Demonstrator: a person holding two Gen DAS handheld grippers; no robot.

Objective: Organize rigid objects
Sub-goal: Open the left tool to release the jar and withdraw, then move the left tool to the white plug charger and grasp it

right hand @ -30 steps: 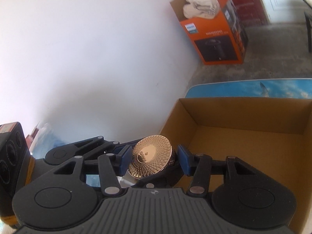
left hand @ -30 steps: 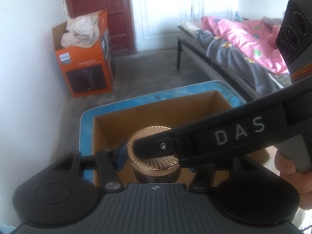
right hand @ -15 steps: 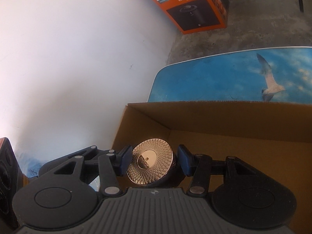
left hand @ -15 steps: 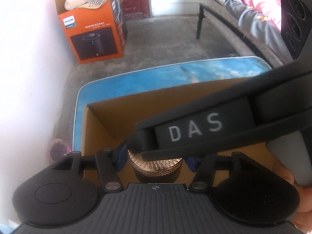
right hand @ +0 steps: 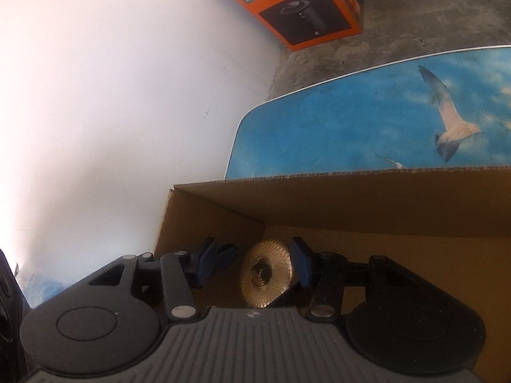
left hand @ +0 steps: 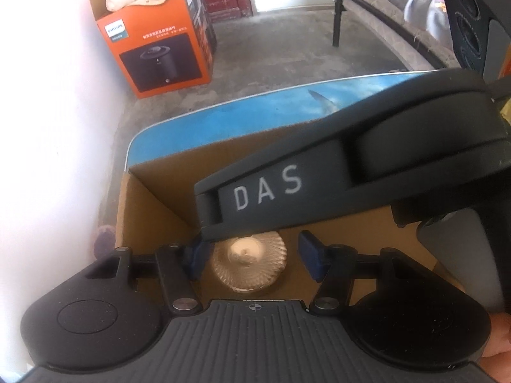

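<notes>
A round jar with a gold patterned lid [left hand: 249, 263] lies low inside the open cardboard box [left hand: 153, 198] near its left corner, slightly blurred. My left gripper [left hand: 252, 257] hangs over it, and box floor shows between the lid and the right pad [left hand: 311, 260]. One finger of the right gripper [left hand: 268, 188], marked DAS, crosses above the jar. In the right wrist view the jar [right hand: 265, 276] is tilted between the fingers of my right gripper [right hand: 254, 263]. Its rim is against the right pad [right hand: 300, 265] and apart from the left pad [right hand: 207, 261]. The box [right hand: 351, 198] stands on a blue table [right hand: 351, 121].
A white wall [left hand: 48, 127] runs close along the box's left side. An orange appliance carton [left hand: 156, 41] filled with cloth stands on the concrete floor beyond the table. A bed frame [left hand: 383, 25] is at the far right. A hand [left hand: 498, 335] holds the right gripper.
Both grippers have dipped down into the box. The jar now looks smaller and lower between the fingers, its lid turned toward the left camera, with gaps beside it.
</notes>
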